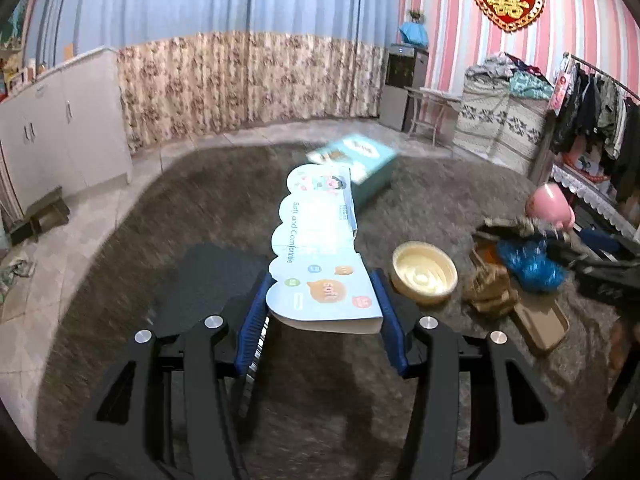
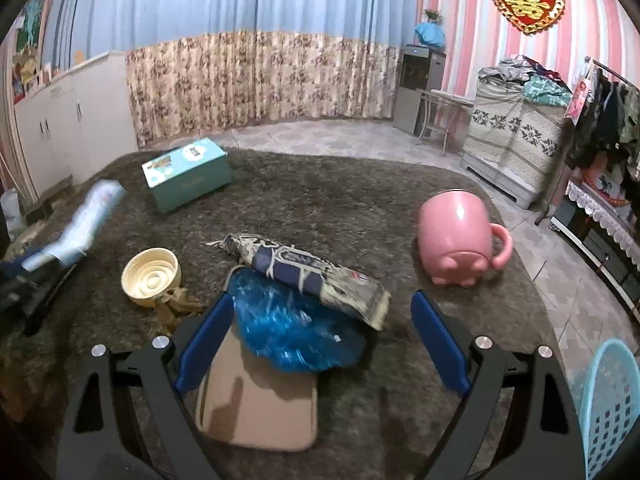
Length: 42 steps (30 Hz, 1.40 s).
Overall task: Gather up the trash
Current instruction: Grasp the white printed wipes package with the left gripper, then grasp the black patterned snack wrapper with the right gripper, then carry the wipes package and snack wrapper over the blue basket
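My left gripper (image 1: 320,304) is shut on a flat pale-blue carton (image 1: 316,248) with a scalloped edge and the words "Soft and Comfortable"; its blue pads (image 1: 256,312) press both sides, and the carton sticks out forward above the brown rug. The same carton (image 2: 88,216) shows blurred at the left of the right wrist view. My right gripper (image 2: 322,304) stands open above a crumpled blue plastic bag (image 2: 296,332). A patterned wrapper (image 2: 304,272) lies across that bag, and a tan flat tray (image 2: 260,412) lies under it. Nothing touches the right pads.
A cream bowl (image 2: 150,276) and crumpled brown paper (image 2: 176,304) lie on the rug (image 2: 320,200). A teal box (image 2: 188,176) sits further back and a pink pig mug (image 2: 460,240) to the right. A light-blue basket (image 2: 608,412) stands at the lower right edge.
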Tool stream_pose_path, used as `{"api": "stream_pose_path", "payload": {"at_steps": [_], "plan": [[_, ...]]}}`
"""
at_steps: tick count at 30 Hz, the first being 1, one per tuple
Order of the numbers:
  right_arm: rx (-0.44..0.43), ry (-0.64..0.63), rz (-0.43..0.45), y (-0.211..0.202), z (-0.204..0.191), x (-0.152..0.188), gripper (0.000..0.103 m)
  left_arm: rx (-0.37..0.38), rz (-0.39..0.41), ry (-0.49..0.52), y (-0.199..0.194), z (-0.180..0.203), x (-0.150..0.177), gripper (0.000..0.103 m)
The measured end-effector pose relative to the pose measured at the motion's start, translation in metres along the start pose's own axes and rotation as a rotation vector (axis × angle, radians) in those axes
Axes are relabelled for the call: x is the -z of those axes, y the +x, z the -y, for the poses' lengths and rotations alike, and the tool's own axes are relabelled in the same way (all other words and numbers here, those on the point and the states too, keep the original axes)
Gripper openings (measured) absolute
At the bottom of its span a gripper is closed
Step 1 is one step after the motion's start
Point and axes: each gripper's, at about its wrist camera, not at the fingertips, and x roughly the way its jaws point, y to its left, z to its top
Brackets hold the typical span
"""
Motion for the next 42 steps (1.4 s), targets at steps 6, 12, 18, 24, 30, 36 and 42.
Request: {"api": "stream_pose_path", "payload": {"at_steps": [6,12,18,24,30,36,42], "plan": [[-0.052,0.046,-0.028,0.016,-0.001,-0.007,0.087,-0.013,0.035,0.02,-0.003,-0.01,-0.023,0.05],[-0.129,0.138,-0.056,0.022,0.018,0.0,0.04,-0.007,0.043,0.037,0.001,-0.004,-0.029,0.05],[-0.129,0.171,-0.002,0.002,0.034,-0.002,0.022,0.003,0.052,0.051,-0.003,0.013,-0.033,0.05],[-0.094,0.195,0.015,-0.014,0.057,0.005,0.015,0.018,0.068,0.079,-0.014,0.034,-0.032,0.05],[-0.056,0.218,0.033,-0.038,0.083,0.016,0.012,0.041,0.088,0.086,-0.029,0.053,-0.031,0.05],[-0.025,0.211,0.045,-0.063,0.102,0.028,0.012,0.077,0.093,0.092,-0.042,0.073,-0.028,0.05],[0.025,0.212,0.057,-0.109,0.127,0.052,0.012,0.12,0.103,0.103,-0.055,0.096,-0.022,0.05]]}}
